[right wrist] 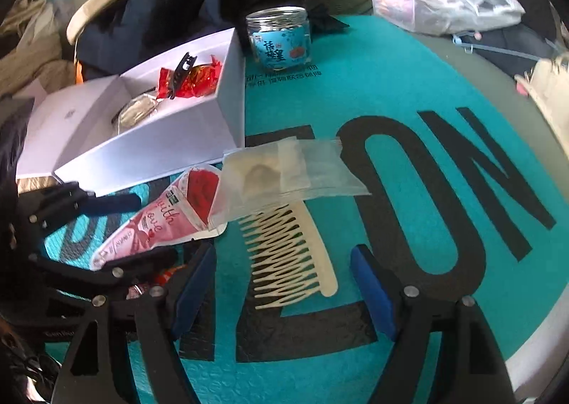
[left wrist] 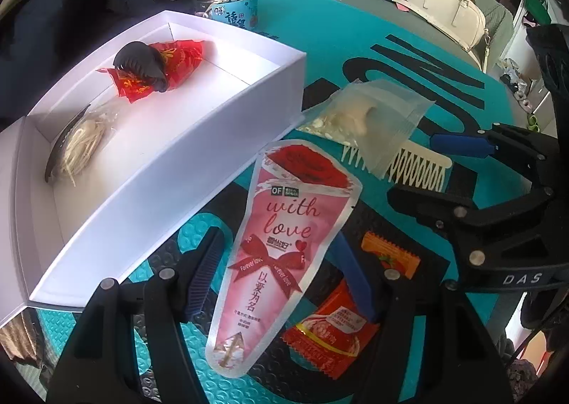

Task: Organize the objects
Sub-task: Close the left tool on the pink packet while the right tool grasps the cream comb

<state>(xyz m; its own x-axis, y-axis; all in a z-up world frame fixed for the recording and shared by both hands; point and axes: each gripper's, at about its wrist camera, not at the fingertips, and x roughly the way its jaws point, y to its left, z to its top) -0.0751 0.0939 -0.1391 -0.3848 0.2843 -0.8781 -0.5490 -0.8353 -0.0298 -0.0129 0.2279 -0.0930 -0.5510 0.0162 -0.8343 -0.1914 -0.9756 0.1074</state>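
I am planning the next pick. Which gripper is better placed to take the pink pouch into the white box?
Left, probably. The pink pouch already lies between the left gripper fingers, beside the white box. The right gripper stands open over the comb.

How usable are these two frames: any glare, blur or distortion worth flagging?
Left wrist view: strong fisheye bending of the white box, whose walls are washed out; the pink pouch stays legible. Right wrist view: dark vignette corners, soft plastic bag, sharp comb.
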